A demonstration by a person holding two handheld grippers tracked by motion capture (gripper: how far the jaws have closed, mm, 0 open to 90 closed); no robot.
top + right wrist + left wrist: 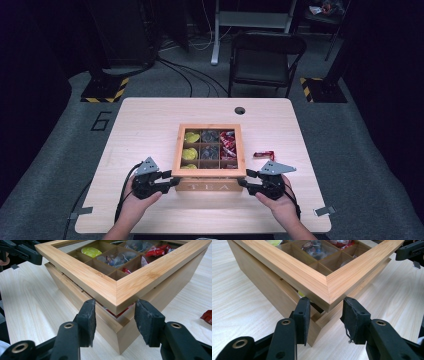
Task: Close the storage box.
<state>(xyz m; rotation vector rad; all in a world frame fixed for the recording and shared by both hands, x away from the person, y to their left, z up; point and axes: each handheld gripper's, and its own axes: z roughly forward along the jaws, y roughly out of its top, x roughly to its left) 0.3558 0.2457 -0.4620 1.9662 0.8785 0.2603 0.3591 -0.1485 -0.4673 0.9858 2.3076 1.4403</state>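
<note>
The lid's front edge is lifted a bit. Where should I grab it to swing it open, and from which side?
Take the lid by its two near corners, from the person's side. A gap shows under each corner, and the left gripper and right gripper already straddle them, jaws open. That front edge is the raised one, so it presumably hinges at the back.

Lab-like recording space, dark surround, wooden table (pixel 150 120), floor cables (pixel 182 75), hazard-striped stand bases (pixel 105 92), folding chair (pixel 265 57)
</note>
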